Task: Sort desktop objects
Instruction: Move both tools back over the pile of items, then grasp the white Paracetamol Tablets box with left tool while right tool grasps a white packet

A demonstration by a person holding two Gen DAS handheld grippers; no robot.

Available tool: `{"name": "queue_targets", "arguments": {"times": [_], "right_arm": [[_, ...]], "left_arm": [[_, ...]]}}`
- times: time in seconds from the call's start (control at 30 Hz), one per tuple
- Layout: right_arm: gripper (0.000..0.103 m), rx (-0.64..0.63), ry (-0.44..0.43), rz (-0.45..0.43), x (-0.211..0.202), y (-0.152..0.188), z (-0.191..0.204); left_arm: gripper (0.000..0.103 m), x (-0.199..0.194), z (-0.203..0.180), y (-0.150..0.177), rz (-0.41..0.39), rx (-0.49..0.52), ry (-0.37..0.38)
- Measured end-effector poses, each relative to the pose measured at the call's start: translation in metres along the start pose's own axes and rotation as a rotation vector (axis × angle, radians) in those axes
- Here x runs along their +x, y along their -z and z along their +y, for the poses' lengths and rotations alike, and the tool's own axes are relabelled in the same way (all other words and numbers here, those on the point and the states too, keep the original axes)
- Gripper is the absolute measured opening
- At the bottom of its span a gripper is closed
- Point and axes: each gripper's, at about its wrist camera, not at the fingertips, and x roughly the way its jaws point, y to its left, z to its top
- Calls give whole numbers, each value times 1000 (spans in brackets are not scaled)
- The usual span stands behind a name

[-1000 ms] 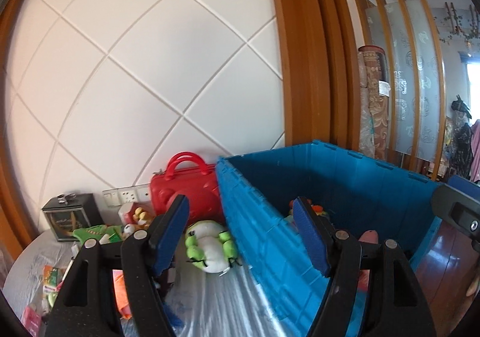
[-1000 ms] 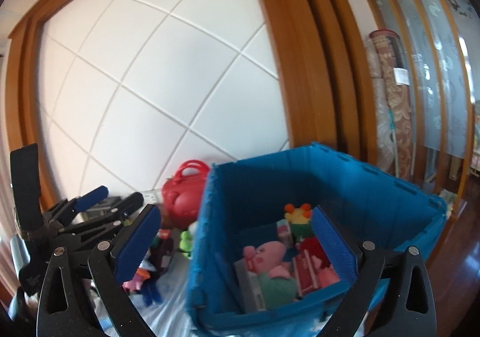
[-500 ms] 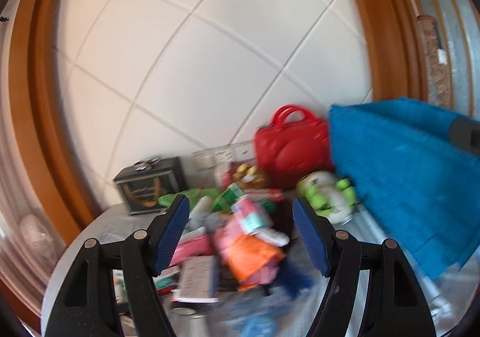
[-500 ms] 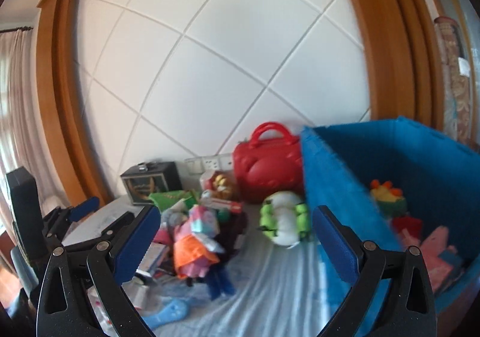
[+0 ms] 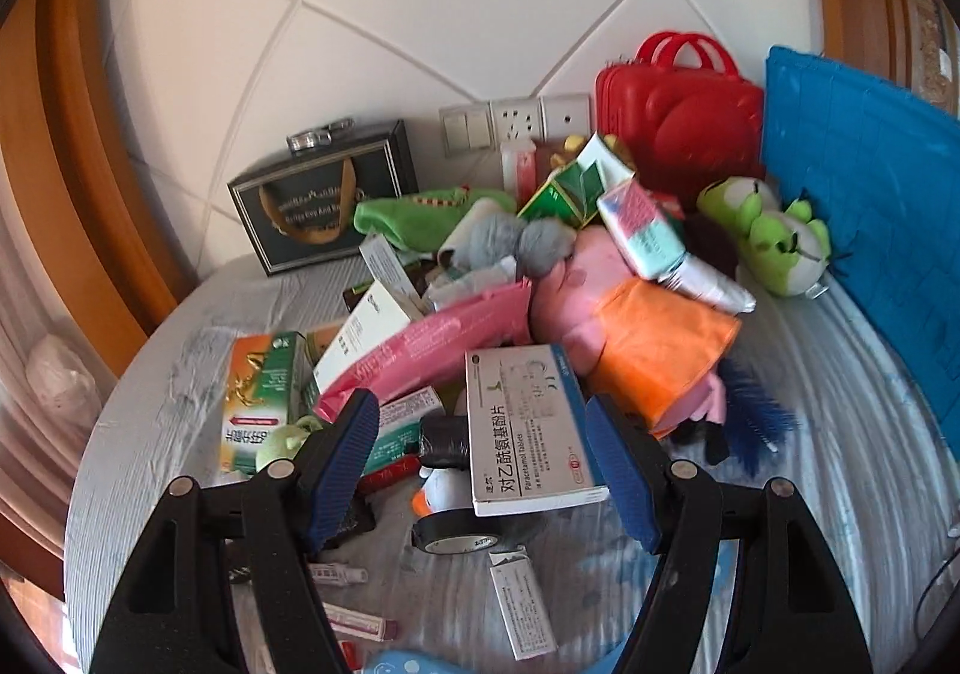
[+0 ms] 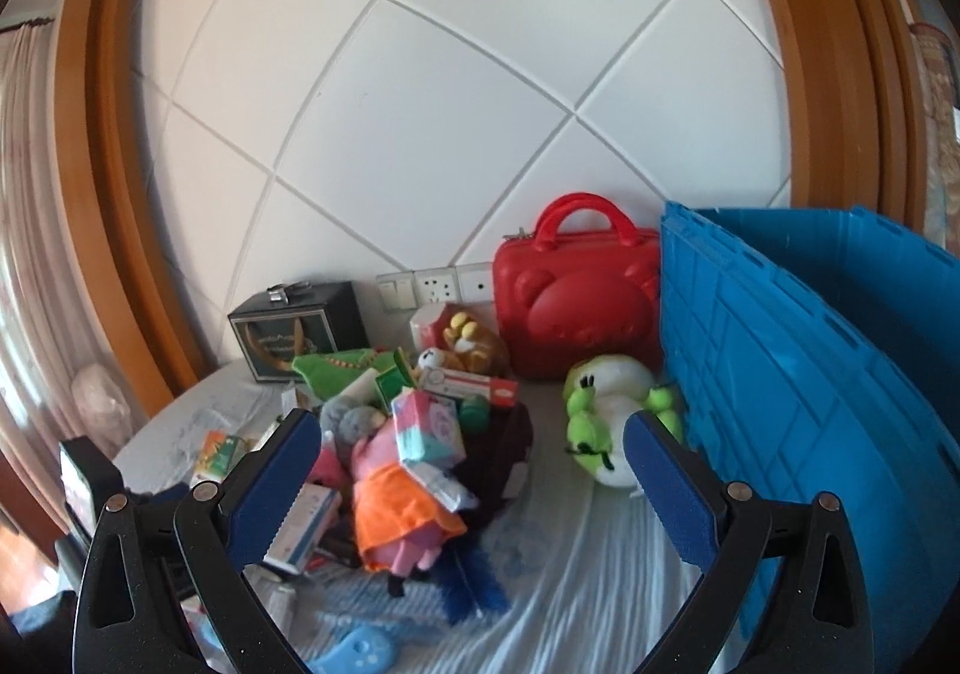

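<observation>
My left gripper (image 5: pixel 483 461) has its fingers spread, empty, straddling the white-and-blue cardboard paracetamol box (image 5: pixel 528 428); its long axis runs straight away from me. My right gripper (image 6: pixel 474 485) is spread too, farther off. The blue plastic crate (image 6: pixel 804 374) sits far right on the counter (image 6: pixel 576 566).

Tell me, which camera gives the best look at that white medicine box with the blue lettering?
The left wrist view. There the medicine box lies close and sharp between the open fingers of the left gripper, its print readable. In the right wrist view it is small, blurred and partly hidden behind a gripper finger.
</observation>
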Motion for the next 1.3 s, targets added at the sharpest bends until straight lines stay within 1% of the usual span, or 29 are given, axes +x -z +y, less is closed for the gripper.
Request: {"name": "queue_targets", "arguments": {"times": [0.07,0.17,0.23,0.3,0.4,0.47,0.57,0.63,0.7,0.77,0.8,0.83,0.9,0.97,1.03,1.07,1.13,1.2,1.27,1.3], "right_arm": [[103,-28,-23,4,14,-5,-1],[103,-65,-63,15,43,-10,-3],[103,-70,-97,38,64,-9,-3],[103,-73,-128,87,90,-4,-4],[103,-78,-156,135,119,4,-4],[103,-86,-181,166,135,9,-3],[103,-114,-222,228,161,21,1],[102,-150,-255,258,177,31,7],[102,-199,-310,291,195,44,13],[98,-253,-322,344,214,57,20],[92,-272,-331,370,223,62,22],[83,-290,-334,401,233,67,25],[75,-307,-340,465,253,75,26],[66,-324,-341,509,269,82,28],[33,-317,-342,570,284,90,27],[33,-290,-350,587,290,92,24],[29,-225,-355,583,293,93,15],[26,-193,-326,575,290,92,8],[24,-177,-301,555,280,88,4],[22,-165,-290,541,273,86,2]], "left_arm": [[71,19,0,-1,29,-22,9],[71,38,-6,-4,71,-53,65],[71,50,-16,-3,94,-24,63],[71,64,-24,1,126,6,58],[71,83,-26,8,176,10,49],[71,88,-26,12,181,20,38],[71,97,-23,15,214,8,59],[71,98,-17,15,201,-20,77],[71,99,-16,14,198,-15,81],[71,99,-16,13,193,1,89],[71,99,-16,13,192,2,93],[71,99,-14,13,191,2,99],[71,99,-13,14,186,2,107],[71,98,-12,15,183,7,113],[71,98,-10,16,180,9,120],[71,97,-10,16,178,10,126],[71,96,-9,17,173,18,136],[70,93,-10,19,166,34,138],[70,89,-8,20,159,23,173],[70,86,-8,21,153,21,174]]}}
